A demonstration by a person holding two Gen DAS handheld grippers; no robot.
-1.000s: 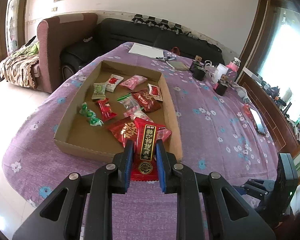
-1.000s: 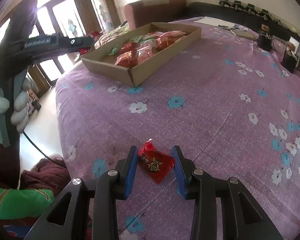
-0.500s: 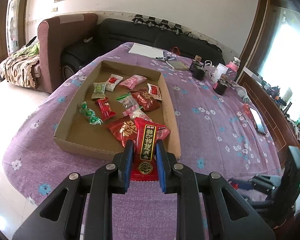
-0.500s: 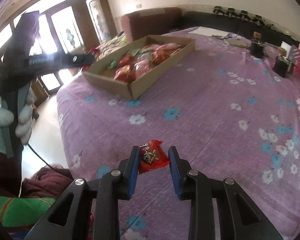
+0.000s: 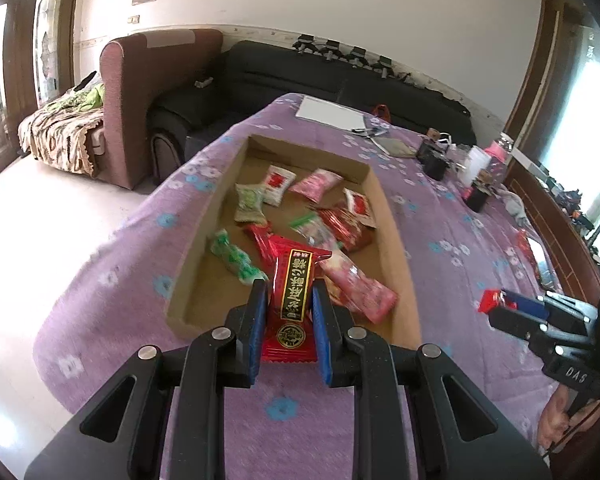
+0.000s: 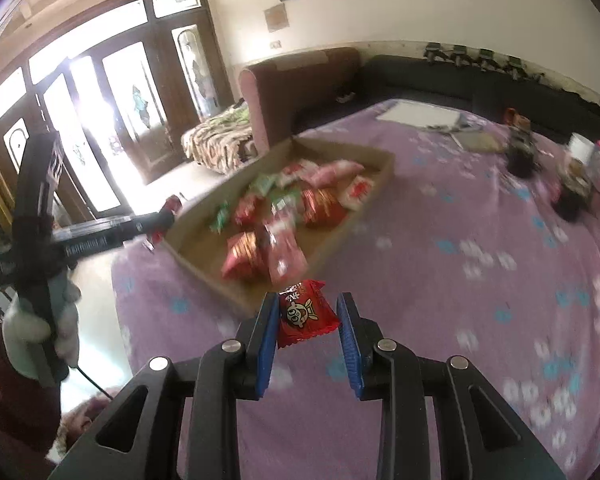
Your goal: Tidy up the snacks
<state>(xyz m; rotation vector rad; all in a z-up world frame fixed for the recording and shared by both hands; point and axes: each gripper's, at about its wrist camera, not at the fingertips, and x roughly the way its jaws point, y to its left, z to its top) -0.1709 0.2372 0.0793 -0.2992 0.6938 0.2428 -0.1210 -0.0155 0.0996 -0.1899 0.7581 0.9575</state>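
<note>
A shallow cardboard tray [image 5: 384,200] [image 6: 340,236] lies on the purple flowered tablecloth and holds several snack packets in red, pink, green and white. My left gripper [image 5: 288,304] is shut on a long red packet with gold lettering [image 5: 294,300], held just above the tray's near edge. My right gripper [image 6: 306,320] is shut on a small red candy packet with a cartoon face [image 6: 306,312], lifted off the cloth near the tray's corner. The right gripper also shows at the right of the left wrist view [image 5: 496,302]. The left gripper shows at the left of the right wrist view [image 6: 164,220].
Dark small containers [image 5: 434,160], a white cup [image 5: 474,162] and a pink bottle [image 5: 500,156] stand at the table's far right. White paper [image 5: 330,114] lies at the far end. A black sofa [image 5: 340,80] and brown armchair [image 5: 140,80] stand behind the table.
My right gripper closed on the small red candy packet, lifted it off the cloth and moved toward the tray. My left gripper moved closer over the tray's near edge with its packet.
</note>
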